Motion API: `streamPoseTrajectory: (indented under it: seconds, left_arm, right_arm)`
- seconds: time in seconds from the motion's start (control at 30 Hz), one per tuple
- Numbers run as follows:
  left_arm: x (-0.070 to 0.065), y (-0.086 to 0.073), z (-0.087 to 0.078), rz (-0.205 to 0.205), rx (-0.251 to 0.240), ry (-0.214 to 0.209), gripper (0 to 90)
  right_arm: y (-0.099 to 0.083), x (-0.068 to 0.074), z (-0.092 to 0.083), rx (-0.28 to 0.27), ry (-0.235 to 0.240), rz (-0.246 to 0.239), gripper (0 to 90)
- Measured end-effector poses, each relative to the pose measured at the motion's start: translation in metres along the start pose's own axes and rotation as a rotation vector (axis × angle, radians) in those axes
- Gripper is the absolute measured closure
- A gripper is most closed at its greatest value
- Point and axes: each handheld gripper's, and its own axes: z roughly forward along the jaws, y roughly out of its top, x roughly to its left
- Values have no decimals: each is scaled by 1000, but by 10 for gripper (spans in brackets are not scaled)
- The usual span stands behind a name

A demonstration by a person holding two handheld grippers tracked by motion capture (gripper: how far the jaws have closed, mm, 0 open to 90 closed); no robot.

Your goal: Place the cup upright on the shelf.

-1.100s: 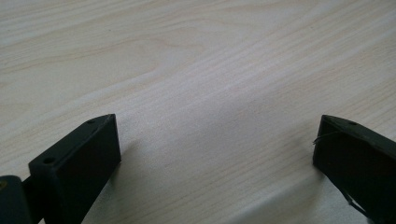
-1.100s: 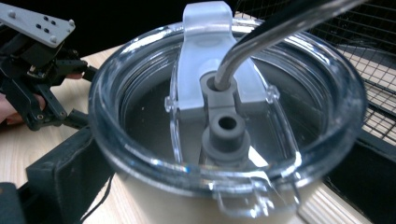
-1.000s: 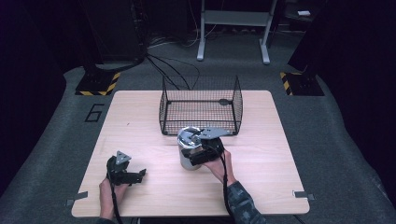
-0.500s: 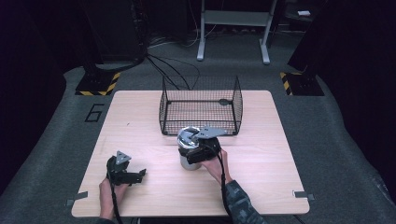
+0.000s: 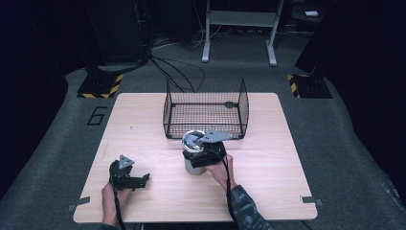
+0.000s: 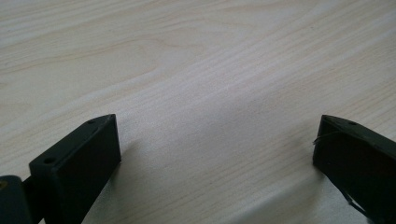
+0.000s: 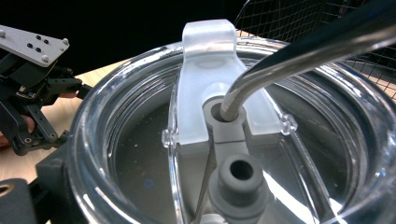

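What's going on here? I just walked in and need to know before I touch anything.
A person works at a light wooden table with two handheld tools. The right gripper is clamped around a steel tumbler with a clear plastic lid, a bent metal straw through its lid, standing just in front of a black wire basket. The left gripper rests open on the table, holding nothing.

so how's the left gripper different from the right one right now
The left gripper is open with bare table between its jaws; the right gripper is closed around the steel tumbler. The left gripper sits at the table's near left; the right gripper is at the middle, just in front of the wire basket. Both are hand-held, each topped with a grey plate.
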Motion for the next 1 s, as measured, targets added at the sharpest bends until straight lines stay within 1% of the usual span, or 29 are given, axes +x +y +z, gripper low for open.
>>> streamPoseTrajectory:
  seconds: [0.1,0.23,0.4,0.5,0.57,1.0]
  left_arm:
    - [0,0,0,0,1,0,6]
    - [0,0,0,-1,2,0,7]
    - [0,0,0,-1,1,0,7]
    - [0,0,0,-3,1,0,6]
    - [0,0,0,-3,1,0,6]
    - [0,0,0,-3,1,0,7]
  right_arm:
    - [0,0,0,0,-1,3,29]
    - [-1,0,0,-7,-1,-5,31]
    - [0,0,-3,-13,3,1,32]
    - [2,0,-6,-22,-4,-12,32]
    - [3,-1,-9,-24,-8,1,32]
    - [7,-8,-20,-16,-41,-11,32]
